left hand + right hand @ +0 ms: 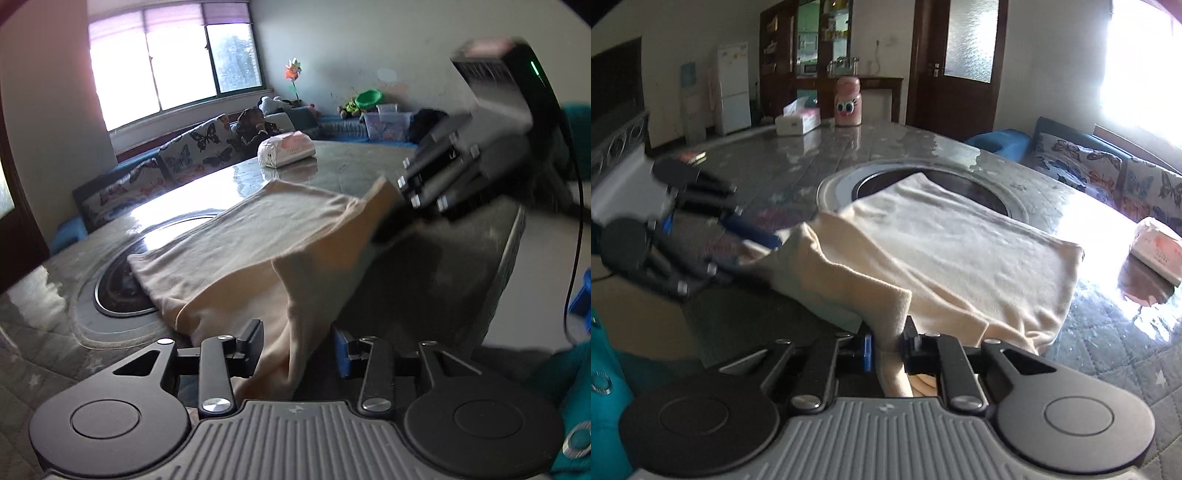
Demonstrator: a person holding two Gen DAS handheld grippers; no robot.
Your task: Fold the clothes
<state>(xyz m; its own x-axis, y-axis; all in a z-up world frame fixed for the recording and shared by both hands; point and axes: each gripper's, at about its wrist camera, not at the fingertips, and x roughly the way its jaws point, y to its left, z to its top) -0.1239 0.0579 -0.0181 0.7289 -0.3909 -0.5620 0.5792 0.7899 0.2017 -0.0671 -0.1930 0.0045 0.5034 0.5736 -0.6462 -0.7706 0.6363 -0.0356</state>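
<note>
Right wrist view: your right tongs (888, 345) are clamped on the cream garment (960, 240); left tongs (297, 345) stand apart around its hem. Next, grip left, then carry the fold across the worktop (798, 162).

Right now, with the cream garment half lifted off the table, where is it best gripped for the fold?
By the cream garment's two near corners, from the near table edge. The far half lies flat, while the near edge is raised and bunched, so the right gripper and left gripper can each pinch a corner.

Materials and surface finish

Cream garment (960, 251): soft matt knit cloth. Table (812, 162): glossy clear film over quilted fabric. Gripper linkages (218, 369): matt black plastic, bright metal screws.
</note>
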